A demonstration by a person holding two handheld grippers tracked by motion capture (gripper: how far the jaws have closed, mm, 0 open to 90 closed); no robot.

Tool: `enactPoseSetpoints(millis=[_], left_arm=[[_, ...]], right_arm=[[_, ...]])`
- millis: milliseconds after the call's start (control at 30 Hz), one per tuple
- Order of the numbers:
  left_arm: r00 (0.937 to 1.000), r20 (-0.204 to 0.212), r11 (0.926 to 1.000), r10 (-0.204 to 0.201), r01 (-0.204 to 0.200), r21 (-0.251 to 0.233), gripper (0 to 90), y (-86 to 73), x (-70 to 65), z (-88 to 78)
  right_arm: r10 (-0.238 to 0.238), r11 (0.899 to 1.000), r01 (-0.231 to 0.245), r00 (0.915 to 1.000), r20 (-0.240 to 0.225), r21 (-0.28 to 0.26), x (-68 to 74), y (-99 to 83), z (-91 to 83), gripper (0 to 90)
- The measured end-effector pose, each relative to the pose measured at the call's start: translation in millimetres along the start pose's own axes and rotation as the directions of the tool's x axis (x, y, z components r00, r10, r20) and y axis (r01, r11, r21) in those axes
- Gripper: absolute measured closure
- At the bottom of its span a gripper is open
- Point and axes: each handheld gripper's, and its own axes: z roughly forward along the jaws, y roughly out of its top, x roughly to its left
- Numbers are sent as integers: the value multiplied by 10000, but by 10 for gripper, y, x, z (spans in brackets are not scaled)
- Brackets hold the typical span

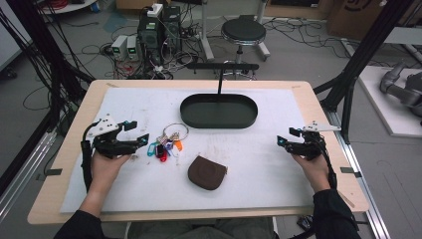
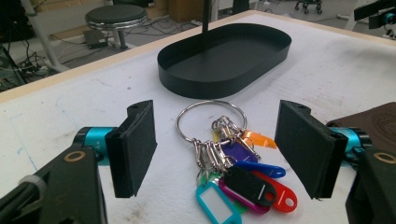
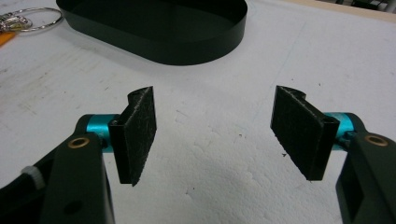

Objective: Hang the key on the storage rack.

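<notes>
We note the left gripper (image 1: 136,132) with jaws wide, empty, just beside the bunch of keys (image 1: 166,143), which lies on the white mat (image 1: 278,164) between the black tray (image 1: 219,110) and brown pouch (image 1: 207,172). Right gripper (image 1: 288,137) wide, empty, well apart.

I saw a shiny metal key ring (image 2: 211,122) with glossy plastic tags (image 2: 243,186), a matt black tray (image 2: 224,70), and a leathery brown pouch (image 1: 206,173).
</notes>
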Motion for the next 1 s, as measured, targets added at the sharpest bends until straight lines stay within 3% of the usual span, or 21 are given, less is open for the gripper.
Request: enactPoseSetpoints(millis=[567,1000], left_arm=[[9994,-40,9993,-348,349,149,328,75,-12,70],[9965,-290,9941,-787,806,730,436,178,23,419]], right_arm=[[-121,9999,120,9999,109,59,-24,-11,20,316],[-231,9996,229,9996,132,142,-10,-13,25,316]])
